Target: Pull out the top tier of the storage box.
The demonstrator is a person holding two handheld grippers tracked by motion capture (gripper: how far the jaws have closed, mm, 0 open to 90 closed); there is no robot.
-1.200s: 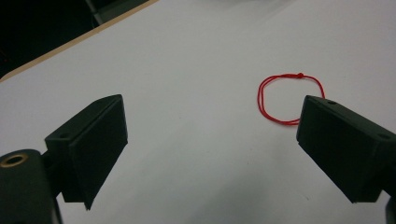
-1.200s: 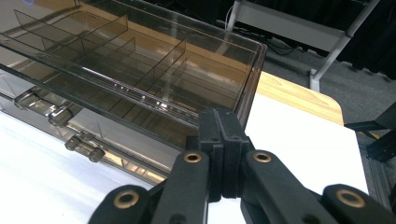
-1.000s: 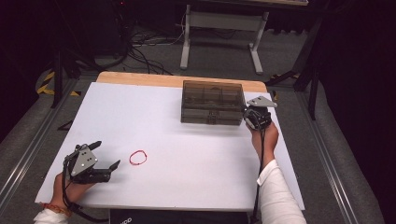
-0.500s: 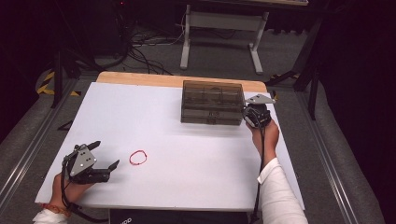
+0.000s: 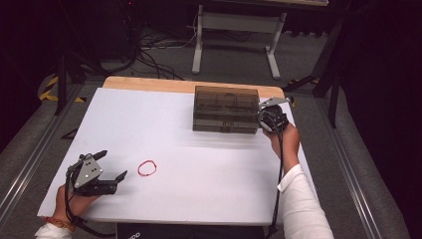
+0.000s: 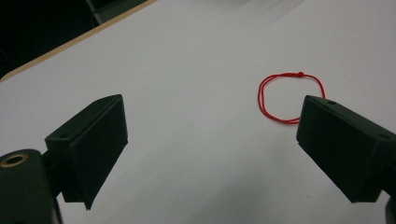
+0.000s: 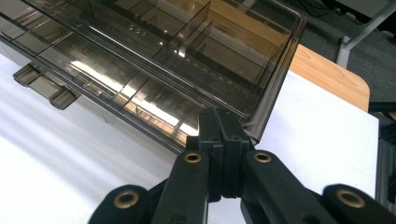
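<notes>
R gripper (image 5: pixel 271 118) at the right front corner of the smoked-plastic organiser box (image 5: pixel 226 108) – jaws pressed together, tips against the lid edge at that corner, nothing pinched between; box long axis across the table, rigid, glossy, see-through w/ dividers, two latches on the front. L gripper (image 5: pixel 99 175) well apart from the box toward the near left, jaws spread, empty; red thread loop (image 5: pixel 148 168) – thin, limp, knotted – just ahead on matte white table (image 5: pixel 209 164).
</notes>
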